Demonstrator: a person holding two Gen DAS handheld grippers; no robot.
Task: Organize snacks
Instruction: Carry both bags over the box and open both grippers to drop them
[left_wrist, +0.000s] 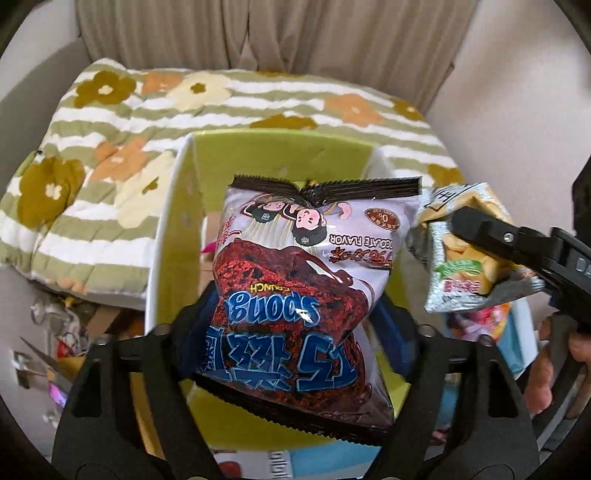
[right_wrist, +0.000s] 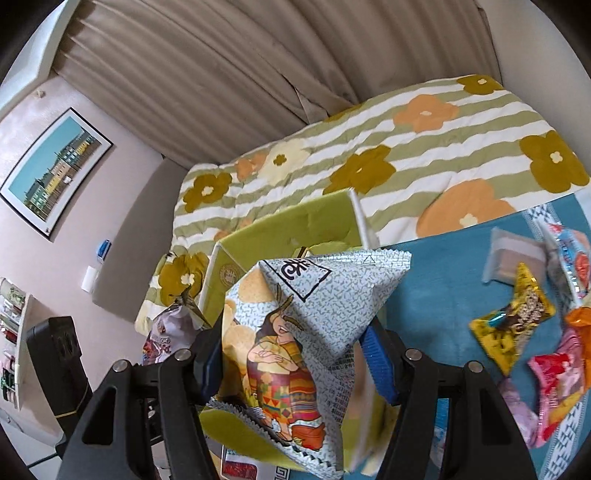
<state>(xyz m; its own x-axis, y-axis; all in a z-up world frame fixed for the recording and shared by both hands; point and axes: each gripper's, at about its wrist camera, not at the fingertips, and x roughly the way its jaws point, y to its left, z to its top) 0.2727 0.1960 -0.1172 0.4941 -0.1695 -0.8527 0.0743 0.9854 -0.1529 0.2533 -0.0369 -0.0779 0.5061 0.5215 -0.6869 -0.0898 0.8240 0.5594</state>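
My left gripper (left_wrist: 295, 325) clamps the chocolate snack bag (left_wrist: 306, 295) over the green box (left_wrist: 173, 229); at three o'clock, the right gripper (left_wrist: 480, 236) pinches a silver packet (left_wrist: 461, 273).

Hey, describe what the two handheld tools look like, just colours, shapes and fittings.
The left tool and the right tool match: matte black plastic, angular arms with triangular cutouts, silver round screws at the pivots, and ribbed blue pads lining the fingers. No cables or sleeves show.

choc bag (left_wrist: 295, 295) over box (left_wrist: 173, 206), cracker bag (left_wrist: 454, 266) to its right — quilt (left_wrist: 110, 147) behind
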